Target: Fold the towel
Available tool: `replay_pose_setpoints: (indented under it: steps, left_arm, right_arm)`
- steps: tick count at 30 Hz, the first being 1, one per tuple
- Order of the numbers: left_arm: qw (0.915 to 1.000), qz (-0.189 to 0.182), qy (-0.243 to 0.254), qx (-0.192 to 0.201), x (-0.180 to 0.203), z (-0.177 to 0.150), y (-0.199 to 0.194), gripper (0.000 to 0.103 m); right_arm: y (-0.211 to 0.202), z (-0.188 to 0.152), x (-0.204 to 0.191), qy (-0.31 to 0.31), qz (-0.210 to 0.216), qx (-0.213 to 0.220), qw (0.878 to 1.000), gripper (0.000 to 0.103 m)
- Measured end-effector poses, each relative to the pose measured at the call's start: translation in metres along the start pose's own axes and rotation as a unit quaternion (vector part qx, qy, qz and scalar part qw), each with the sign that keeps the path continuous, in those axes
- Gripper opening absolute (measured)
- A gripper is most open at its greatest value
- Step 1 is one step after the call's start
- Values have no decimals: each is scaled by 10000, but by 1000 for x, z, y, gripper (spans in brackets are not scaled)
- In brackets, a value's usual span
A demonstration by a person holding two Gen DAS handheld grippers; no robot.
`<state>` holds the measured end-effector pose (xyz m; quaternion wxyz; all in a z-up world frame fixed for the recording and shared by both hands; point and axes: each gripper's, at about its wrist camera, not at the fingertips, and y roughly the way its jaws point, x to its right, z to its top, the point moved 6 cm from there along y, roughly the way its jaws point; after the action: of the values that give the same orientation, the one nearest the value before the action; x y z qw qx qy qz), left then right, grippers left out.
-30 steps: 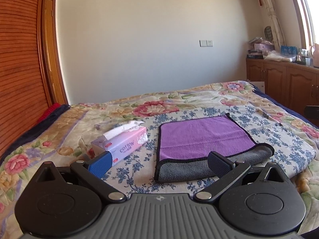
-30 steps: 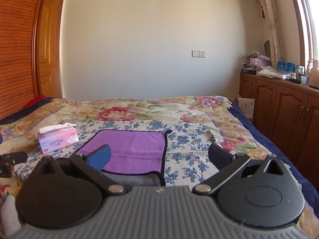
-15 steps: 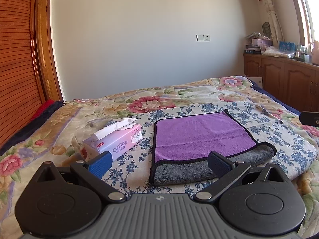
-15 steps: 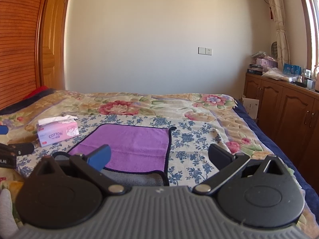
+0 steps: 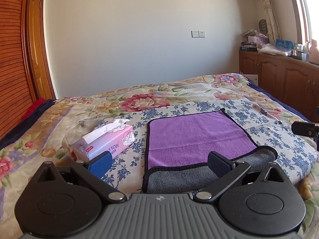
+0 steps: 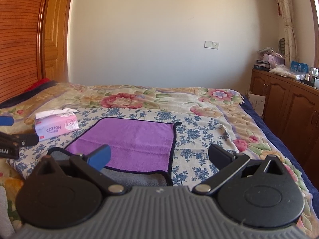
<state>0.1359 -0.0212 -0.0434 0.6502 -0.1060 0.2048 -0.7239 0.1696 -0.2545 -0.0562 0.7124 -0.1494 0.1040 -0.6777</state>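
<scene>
A purple towel [image 5: 196, 137] lies flat on the bed [image 5: 223, 91], on top of a blue flowered cloth [image 5: 287, 139]. The towel has a thin black edge. Its near edge is turned over, so a strip of its gray side [image 5: 179, 179] shows along the front. The left gripper [image 5: 159, 162] hangs just above the near edge of the towel, and its jaws are spread wide with nothing between them. One finger has a bright blue pad [image 5: 99, 164] and the other has a dark pad [image 5: 219, 165]. The right gripper [image 6: 158, 156] hangs over the towel's [image 6: 137, 141] near right corner, and its jaws are wide apart too, holding nothing. A pink tissue box [image 5: 103, 143] sits on the bed just beside the towel's left side, with a white tissue sticking out of the top. It does not touch the towel. A wooden cabinet [image 6: 285, 107] stands along the right wall, with small things piled on top of it. A wooden door [image 6: 53, 31] is at the far left.
</scene>
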Motion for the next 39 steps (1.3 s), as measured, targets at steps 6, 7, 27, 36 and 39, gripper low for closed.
replay_pose_setpoints:
  steps: [6,7,27,36,39]
  left_arm:
    - [9999,-79,-62,-67,-5,3,16,103]
    - [9999,-109,-86,-71,-6,3,18,103]
    - [9967,-348,-79,-731,-18,-11,75,88]
    - [9938,-357,-40,-1053,-22,-23,91,78]
    - [9928,-412,-80,-1118,-23,-25,95,74]
  right_arm:
    - [14,-1,1,40,94,-157,9998,103]
    - [17,-1,0,39,108,-174,9998,103]
    - [66,-5,2,160,446,-629,9969,103]
    - [87,-13,3,167,504,-943,9941,103]
    - [91,-15,3,124,519,-1016,9934,103]
